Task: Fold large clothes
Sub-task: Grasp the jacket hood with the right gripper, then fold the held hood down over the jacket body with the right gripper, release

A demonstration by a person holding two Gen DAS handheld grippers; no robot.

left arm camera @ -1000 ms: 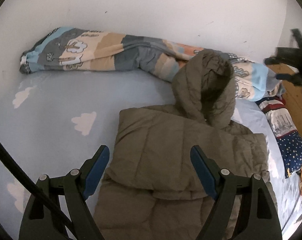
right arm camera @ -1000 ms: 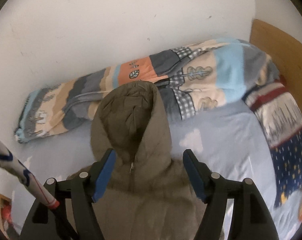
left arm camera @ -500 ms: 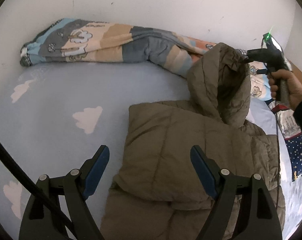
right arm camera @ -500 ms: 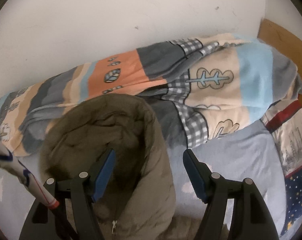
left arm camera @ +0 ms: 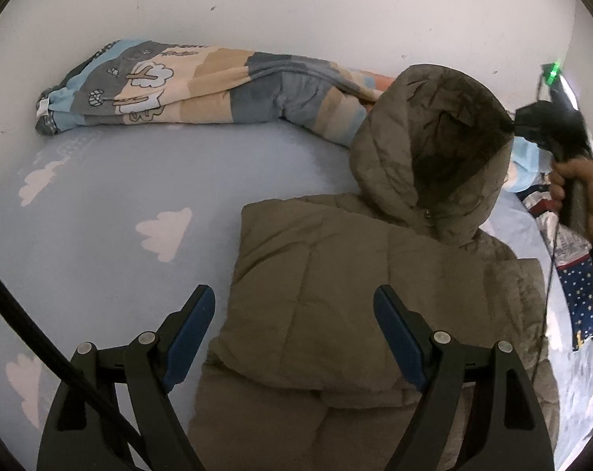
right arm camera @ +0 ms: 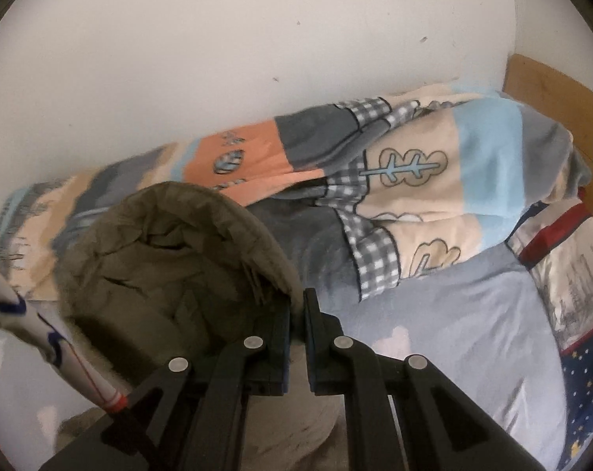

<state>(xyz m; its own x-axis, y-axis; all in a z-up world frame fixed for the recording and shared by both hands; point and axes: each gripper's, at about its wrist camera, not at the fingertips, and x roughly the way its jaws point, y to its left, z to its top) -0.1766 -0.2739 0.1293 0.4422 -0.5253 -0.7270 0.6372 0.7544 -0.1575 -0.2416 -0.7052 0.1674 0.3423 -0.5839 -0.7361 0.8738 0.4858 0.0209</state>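
Note:
An olive puffer jacket [left arm camera: 335,274] lies folded on the pale blue bed sheet, its hood [left arm camera: 430,149] raised upright. My right gripper [right arm camera: 296,306] is shut on the hood [right arm camera: 171,251], pinching its right rim; in the left wrist view it shows as a black gripper [left arm camera: 532,125] at the hood's right edge, held by a hand [left arm camera: 583,196]. My left gripper [left arm camera: 292,314] hovers open over the jacket's body, its blue-padded fingers apart with nothing pressed between them.
A rolled patterned quilt [left arm camera: 202,86] lies along the white wall behind the jacket. A star-patterned pillow [left arm camera: 583,294] and a wooden headboard [right arm camera: 551,90] are at the right. The cloud-print sheet [left arm camera: 100,216] spreads to the left of the jacket.
My right gripper moved down and forward to the hood's rim and shut on it. The hood now stands more upright. My left gripper stayed open above the jacket.

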